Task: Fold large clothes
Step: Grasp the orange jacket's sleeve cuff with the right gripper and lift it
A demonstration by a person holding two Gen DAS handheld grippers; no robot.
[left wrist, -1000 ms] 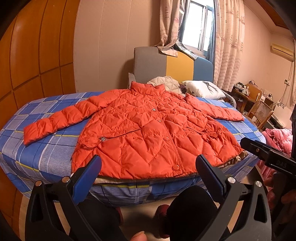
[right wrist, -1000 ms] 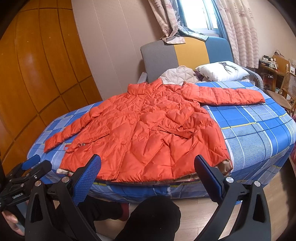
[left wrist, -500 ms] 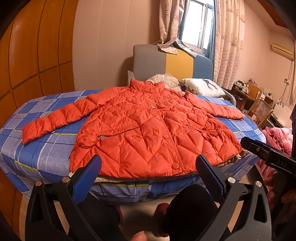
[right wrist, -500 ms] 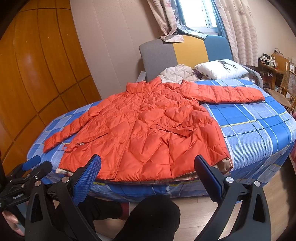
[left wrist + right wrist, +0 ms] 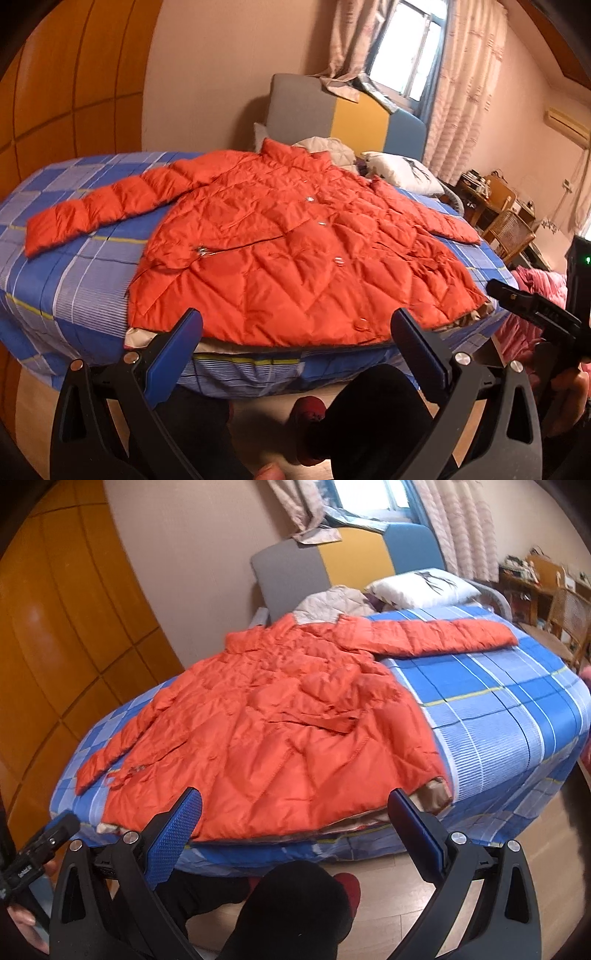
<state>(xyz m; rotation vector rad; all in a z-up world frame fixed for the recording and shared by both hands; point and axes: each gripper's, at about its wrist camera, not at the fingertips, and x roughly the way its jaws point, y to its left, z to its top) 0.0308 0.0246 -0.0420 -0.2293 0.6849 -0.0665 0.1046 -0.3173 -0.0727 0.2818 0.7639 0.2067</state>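
Note:
An orange quilted down jacket lies flat, front up, on a bed with a blue plaid cover. Both sleeves stretch out sideways, and its hem reaches the bed's near edge. My left gripper hangs open just short of the hem, nothing between its blue pads. My right gripper is also open and empty, in front of the hem's right half. Each gripper shows at the edge of the other's view.
A grey, yellow and blue headboard stands at the far end with a white pillow and a beige quilted garment. A wooden wardrobe is on the left. A wicker chair and desk stand right. The person's dark-clad legs are below.
Both grippers have tilted and shifted slightly, the right view swinging leftward and closer to the hem. The jacket has not moved. Both grippers stay open.

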